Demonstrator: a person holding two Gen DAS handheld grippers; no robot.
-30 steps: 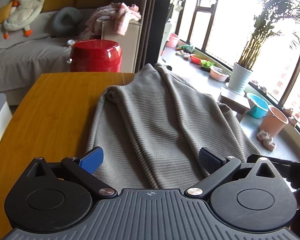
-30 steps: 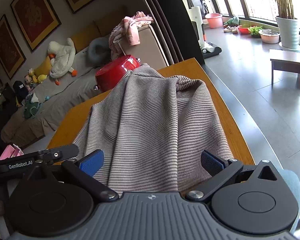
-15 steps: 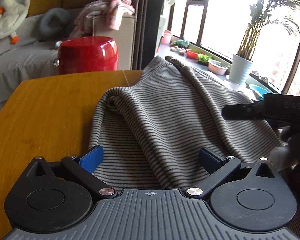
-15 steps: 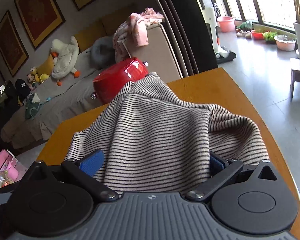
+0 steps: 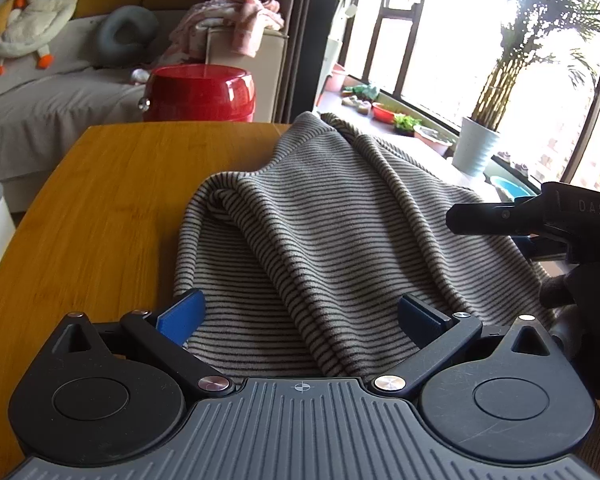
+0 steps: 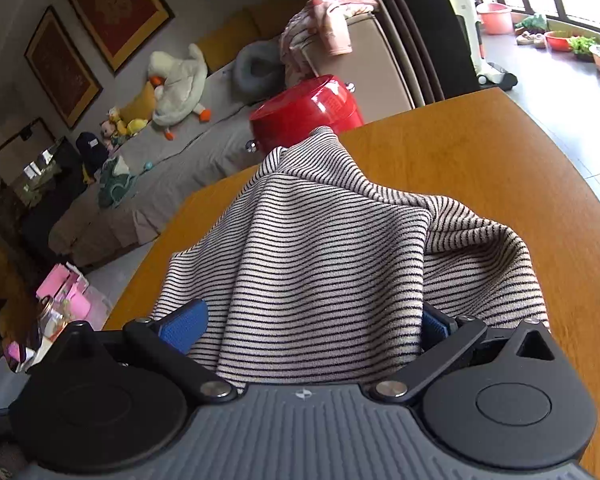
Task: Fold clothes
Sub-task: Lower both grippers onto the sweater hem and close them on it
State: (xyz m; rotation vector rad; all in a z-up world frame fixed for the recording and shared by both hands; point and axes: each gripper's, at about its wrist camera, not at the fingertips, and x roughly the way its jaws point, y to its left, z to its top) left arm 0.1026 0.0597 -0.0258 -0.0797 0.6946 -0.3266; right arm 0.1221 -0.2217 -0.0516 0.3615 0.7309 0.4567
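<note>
Left wrist view shows one striped garment (image 5: 324, 240) lying rumpled on one wooden table (image 5: 100, 208), its near edge running under the left gripper (image 5: 300, 316), whose two blue pads stand spread wide apart with the cloth loose between them, pinching nothing. At the right edge of that view the right gripper (image 5: 540, 216) shows as a dark body over the cloth's right side. Seen from its own camera, the right gripper (image 6: 312, 324) also has its jaws splayed; the fabric is bunched up between them and drapes over the right pad (no clamp on it can be seen).

Behind the table stands one red stool (image 5: 200, 92). A grey sofa (image 5: 40, 104) carries one white plush duck (image 5: 32, 20) and one grey ring cushion (image 5: 124, 32), with a heap of pink clothes (image 5: 236, 20) on a beige cabinet.

Only the left view takes in the bright window and one potted plant (image 5: 480, 148) in a white pot. Only the right view shows three framed pictures (image 6: 116, 4) on the wall, several small toys on the sofa, and the tiled floor (image 6: 560, 92).
</note>
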